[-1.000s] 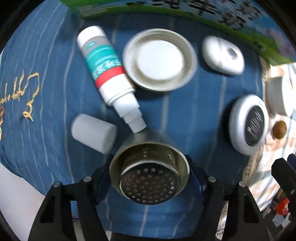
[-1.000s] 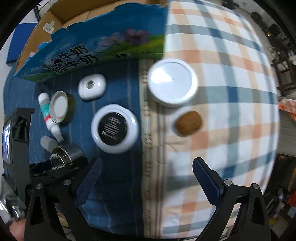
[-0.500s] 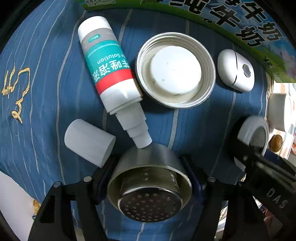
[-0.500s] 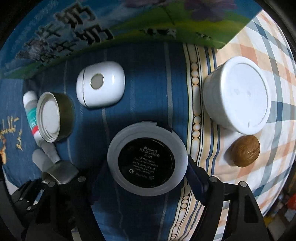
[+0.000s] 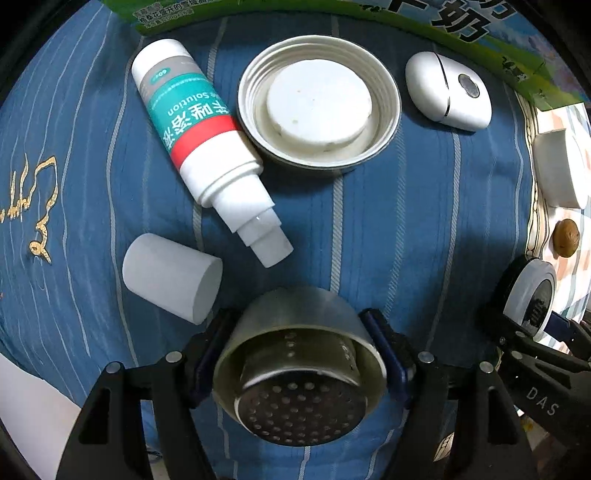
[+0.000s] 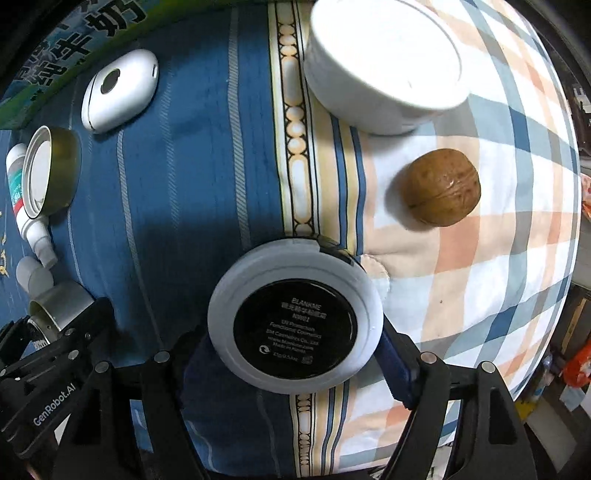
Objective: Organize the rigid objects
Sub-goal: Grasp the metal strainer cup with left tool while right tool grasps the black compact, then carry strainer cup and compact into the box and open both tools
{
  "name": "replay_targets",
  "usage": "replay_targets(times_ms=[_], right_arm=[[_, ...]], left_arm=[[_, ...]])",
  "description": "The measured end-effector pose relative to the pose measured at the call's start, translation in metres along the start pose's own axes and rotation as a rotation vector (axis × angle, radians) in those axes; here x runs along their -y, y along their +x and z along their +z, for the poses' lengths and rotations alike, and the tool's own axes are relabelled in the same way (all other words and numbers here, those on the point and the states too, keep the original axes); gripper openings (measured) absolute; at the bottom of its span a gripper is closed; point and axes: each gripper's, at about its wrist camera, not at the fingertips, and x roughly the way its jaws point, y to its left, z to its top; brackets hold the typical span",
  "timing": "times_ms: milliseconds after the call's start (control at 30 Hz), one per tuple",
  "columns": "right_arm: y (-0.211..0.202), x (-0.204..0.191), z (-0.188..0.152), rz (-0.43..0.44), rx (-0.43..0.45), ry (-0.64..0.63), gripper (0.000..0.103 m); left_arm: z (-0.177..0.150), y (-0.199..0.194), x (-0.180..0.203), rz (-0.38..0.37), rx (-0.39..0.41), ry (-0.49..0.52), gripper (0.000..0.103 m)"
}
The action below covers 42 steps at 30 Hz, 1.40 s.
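Note:
My left gripper (image 5: 297,332) is shut on a steel strainer cup (image 5: 299,373), held just above the blue cloth. In front of it lie a white cap (image 5: 171,282), a teal and red spray bottle (image 5: 207,147), a metal lid (image 5: 319,103) and a white oval case (image 5: 448,90). My right gripper (image 6: 295,347) is shut on a round white compact with a black label (image 6: 295,317), over the seam between the blue and plaid cloths. A walnut (image 6: 441,186) and a white jar (image 6: 384,62) lie beyond it.
A green and blue milk carton box (image 5: 480,29) borders the far edge of the blue cloth (image 5: 406,229). The plaid cloth (image 6: 498,277) spreads to the right. The left gripper and strainer cup show at the left of the right wrist view (image 6: 55,310).
The right gripper dropped down onto the compact, closed on it and carried it right toward the plaid cloth. The left gripper, still holding the strainer cup, moved slightly closer to the bottle and lid.

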Motion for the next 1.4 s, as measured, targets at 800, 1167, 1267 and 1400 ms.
replay_targets(times_ms=[800, 1167, 1267, 1400], right_arm=[[-0.015, 0.011, 0.012, 0.026, 0.017, -0.047, 0.076], [-0.084, 0.029, -0.018, 0.118, 0.109, -0.053, 0.076], [-0.108, 0.035, -0.018, 0.154, 0.144, -0.052, 0.076], [-0.148, 0.045, 0.004, 0.210, 0.197, -0.049, 0.076]], left_arm=[[-0.019, -0.022, 0.012, -0.070, 0.005, 0.036, 0.069], [-0.029, -0.103, 0.003, -0.140, 0.129, 0.052, 0.069], [-0.022, -0.131, 0.000, -0.178, 0.161, 0.050, 0.069], [-0.007, -0.179, -0.007, -0.238, 0.231, 0.046, 0.069]])
